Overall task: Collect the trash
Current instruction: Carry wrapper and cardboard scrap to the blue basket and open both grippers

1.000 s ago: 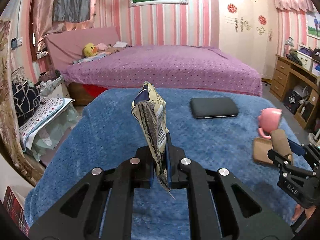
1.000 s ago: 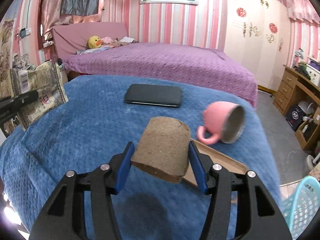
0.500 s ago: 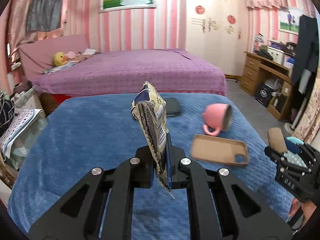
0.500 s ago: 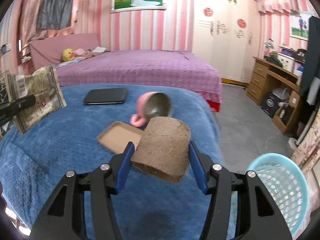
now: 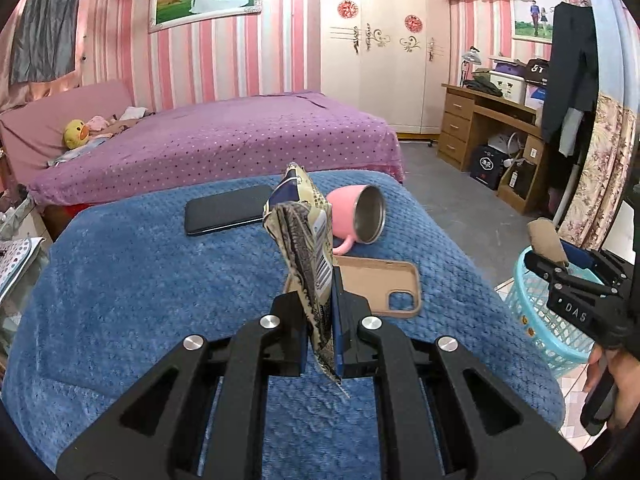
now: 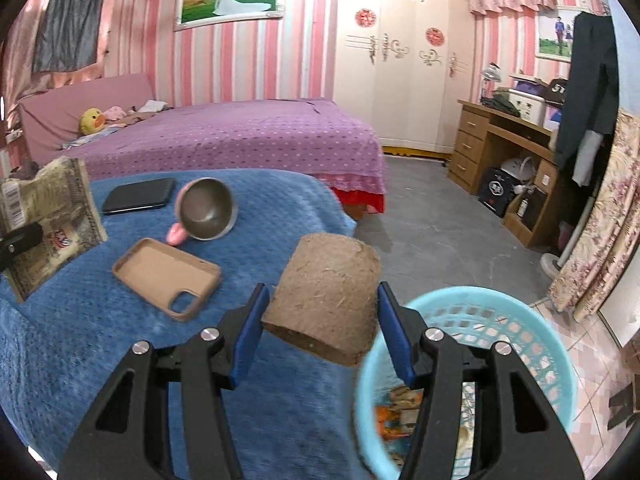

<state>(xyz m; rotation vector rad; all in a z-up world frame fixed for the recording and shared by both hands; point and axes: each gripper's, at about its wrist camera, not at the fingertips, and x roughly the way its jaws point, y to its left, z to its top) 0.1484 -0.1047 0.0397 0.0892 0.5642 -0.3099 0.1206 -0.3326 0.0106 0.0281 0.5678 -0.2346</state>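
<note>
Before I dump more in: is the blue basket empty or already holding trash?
Already holding trash. Through the blue basket opening, the right wrist view shows orange and tan scraps at its bottom.

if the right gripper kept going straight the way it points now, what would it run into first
Probably the turquoise basket: the right gripper, holding the brown roll, aims down past the blue blanket's edge toward its rim, though depth is hard to judge.

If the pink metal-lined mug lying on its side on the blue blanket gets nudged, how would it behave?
The pink mug lies tipped on the plush blue blanket, so it would probably rock or roll a little. Its handle, against the blanket, likely stops it. The metal lining suggests it is rigid, not fragile.
</note>
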